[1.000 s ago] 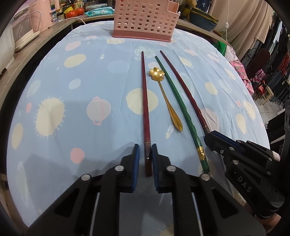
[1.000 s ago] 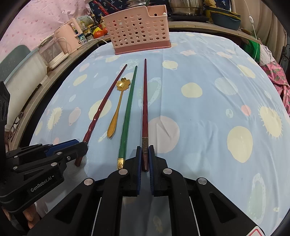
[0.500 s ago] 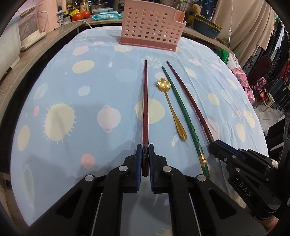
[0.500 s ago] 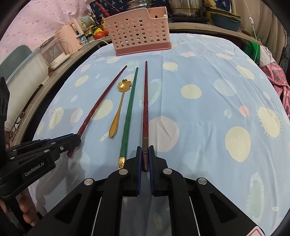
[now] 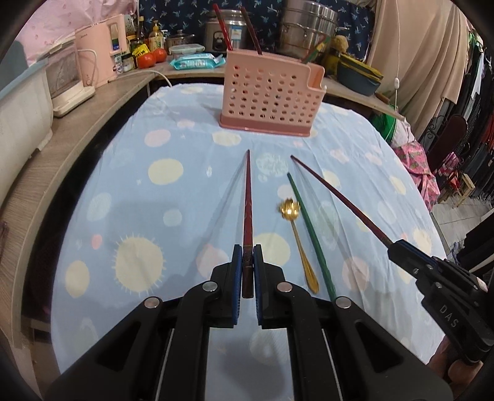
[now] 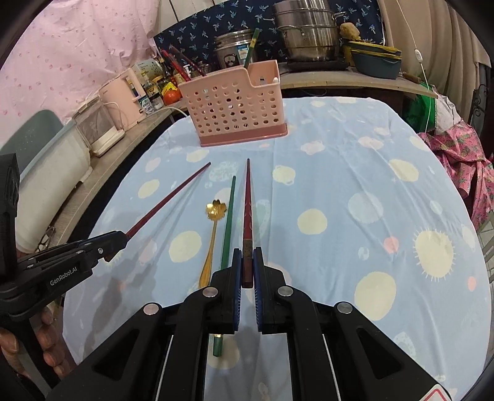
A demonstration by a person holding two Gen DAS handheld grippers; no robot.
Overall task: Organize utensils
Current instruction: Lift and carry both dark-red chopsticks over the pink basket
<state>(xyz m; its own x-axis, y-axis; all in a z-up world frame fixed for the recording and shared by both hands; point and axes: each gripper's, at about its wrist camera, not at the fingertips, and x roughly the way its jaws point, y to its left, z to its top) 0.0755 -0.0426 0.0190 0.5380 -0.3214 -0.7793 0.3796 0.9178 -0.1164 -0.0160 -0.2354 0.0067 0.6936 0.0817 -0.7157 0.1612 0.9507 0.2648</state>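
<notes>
Both grippers are clamped, each on a dark red lacquered chopstick: the left gripper [image 5: 247, 262] pinches one [image 5: 248, 209] by its thick end, the right gripper [image 6: 247, 262] the other [image 6: 247, 212]. Both tips look raised off the spotted blue cloth [image 6: 355, 185], though that's hard to judge. The green chopstick [image 5: 310, 234] and gold flower-bowl spoon [image 5: 296, 237] lie between them, the perforated pink plastic utensil basket [image 5: 268, 95] beyond.

steel pots [image 5: 304, 26], tomatoes [image 5: 151, 57], pink kettle [image 5: 98, 55] behind spotted blue tablecloth [image 5: 123, 191]
</notes>
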